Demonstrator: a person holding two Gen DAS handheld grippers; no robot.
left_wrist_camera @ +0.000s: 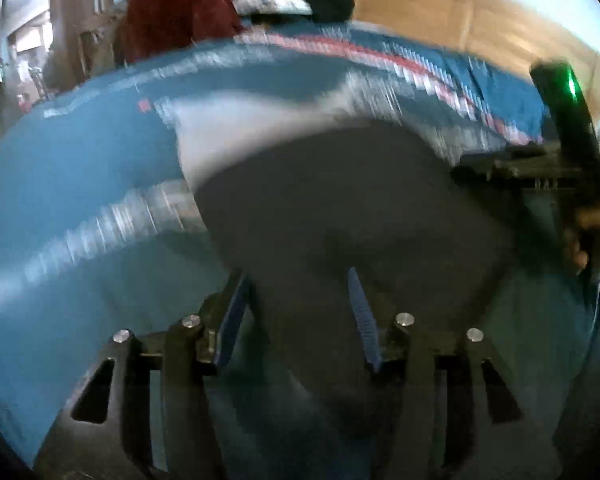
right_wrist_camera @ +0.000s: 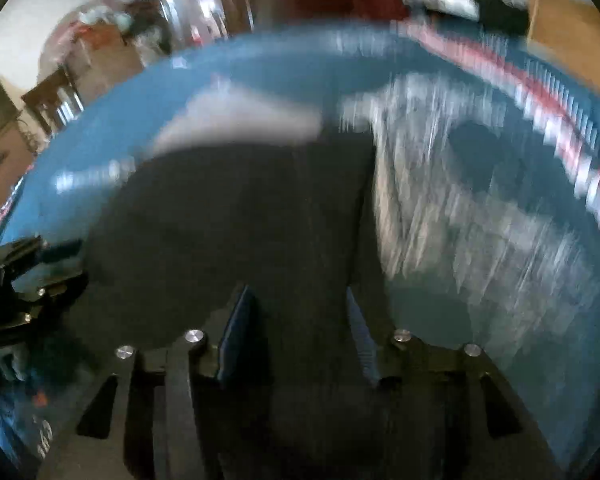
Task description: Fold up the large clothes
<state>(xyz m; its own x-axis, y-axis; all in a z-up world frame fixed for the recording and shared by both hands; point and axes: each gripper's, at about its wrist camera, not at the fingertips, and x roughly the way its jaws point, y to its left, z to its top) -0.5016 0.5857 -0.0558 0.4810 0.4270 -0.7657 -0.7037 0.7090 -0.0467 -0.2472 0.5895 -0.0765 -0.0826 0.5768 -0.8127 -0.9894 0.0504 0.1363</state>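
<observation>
Dark grey cloth [left_wrist_camera: 340,208] fills the gap between my left gripper [left_wrist_camera: 300,312] jaws and my right gripper [right_wrist_camera: 300,320] jaws, though blur hides whether either pair is clamped, and the garment hangs over the blue patterned bedspread [left_wrist_camera: 80,152], so I judge folding barely begun.

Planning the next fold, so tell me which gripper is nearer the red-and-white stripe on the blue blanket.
Right. The stripe runs just to the right of the right gripper; from the left gripper it lies farther off, beyond the right one.
</observation>
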